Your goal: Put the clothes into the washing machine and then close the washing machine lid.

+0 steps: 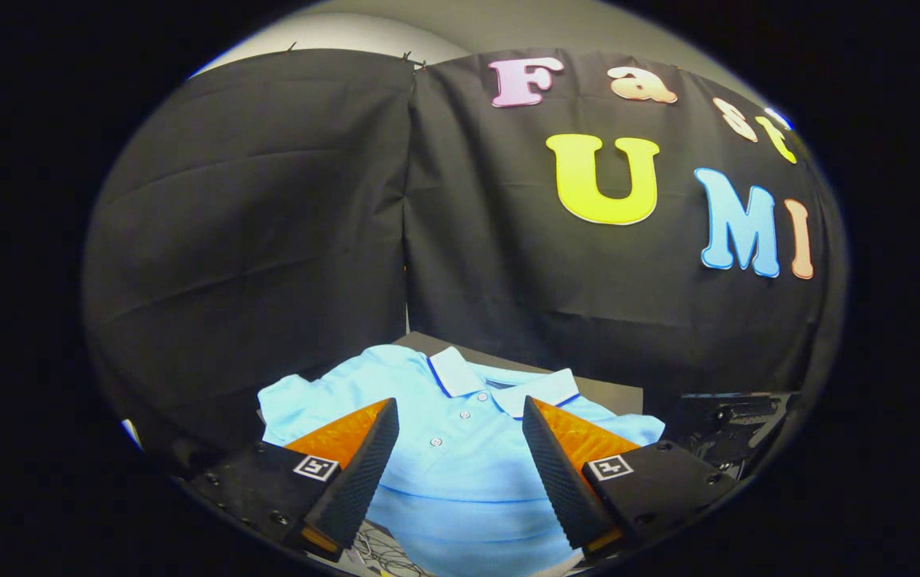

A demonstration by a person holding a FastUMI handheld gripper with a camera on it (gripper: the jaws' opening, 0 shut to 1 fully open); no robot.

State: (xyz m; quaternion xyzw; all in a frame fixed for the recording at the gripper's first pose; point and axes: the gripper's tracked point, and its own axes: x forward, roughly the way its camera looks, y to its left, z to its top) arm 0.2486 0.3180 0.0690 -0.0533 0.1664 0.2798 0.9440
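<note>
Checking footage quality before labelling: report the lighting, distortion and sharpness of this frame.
Gripper view: strong fisheye bending, the booth wall curving outward; lighting dim but even, no glare; the light blue polo shirt is bright and sharp, buttons legible; the open gripper frames its placket, fingers crisp, no motion blur.

Black cloth (268, 224) hangs as the booth's wall well beyond the jaws, in two panels that meet at a vertical seam. Above it shows a strip of pale wall (428, 24). A dark tabletop (604, 393) reaches from ahead of the jaws back to the cloth. Just beneath the jaws lies a tangle of thin wires (384, 553).
</note>
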